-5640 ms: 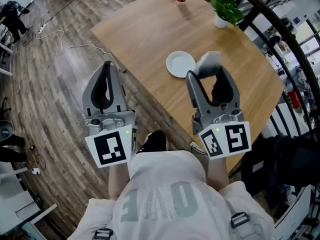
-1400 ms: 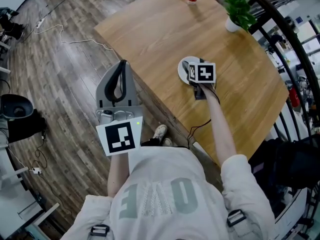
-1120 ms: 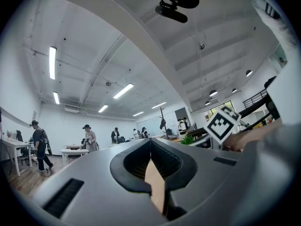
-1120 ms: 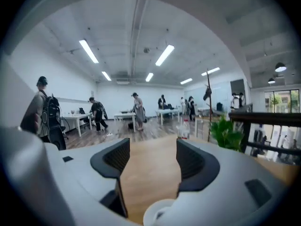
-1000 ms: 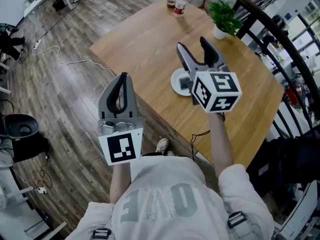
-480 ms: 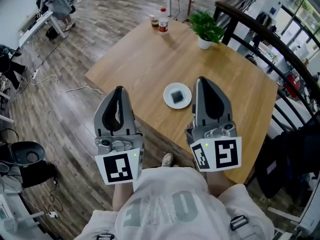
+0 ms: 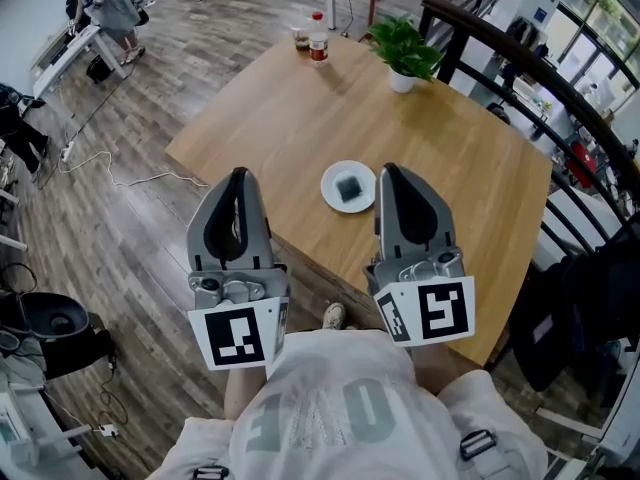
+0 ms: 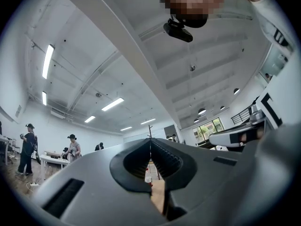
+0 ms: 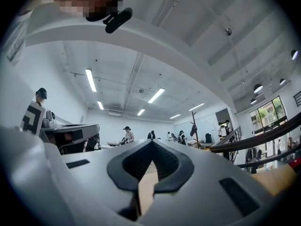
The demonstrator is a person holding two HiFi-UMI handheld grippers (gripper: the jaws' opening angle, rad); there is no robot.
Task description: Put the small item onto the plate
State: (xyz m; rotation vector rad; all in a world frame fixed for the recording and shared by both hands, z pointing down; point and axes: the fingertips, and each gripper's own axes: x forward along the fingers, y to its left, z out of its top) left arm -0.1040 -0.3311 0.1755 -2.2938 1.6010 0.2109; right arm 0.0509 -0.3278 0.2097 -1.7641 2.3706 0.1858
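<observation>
A small dark square item [image 7: 349,186] lies on the white round plate [image 7: 330,194] near the front edge of the wooden table [image 7: 280,108]. Both grippers are held upright close to the person's chest, well back from the plate. My left gripper [image 7: 236,173] is shut, tips touching, nothing between them; in the left gripper view its tips [image 8: 150,140] meet. My right gripper [image 7: 390,169] is shut and empty too, its tips [image 9: 151,142] meeting in the right gripper view.
A potted green plant [image 7: 404,48] and a bottle [image 7: 318,40] with a cup stand at the table's far side. A dark railing [image 7: 520,63] runs along the right. A cable [image 7: 120,173] lies on the wood floor at the left. People stand far off in the hall.
My right gripper let go of the small item onto the plate, drew back to the chest and shut. The view shifted slightly; the left gripper stayed put.
</observation>
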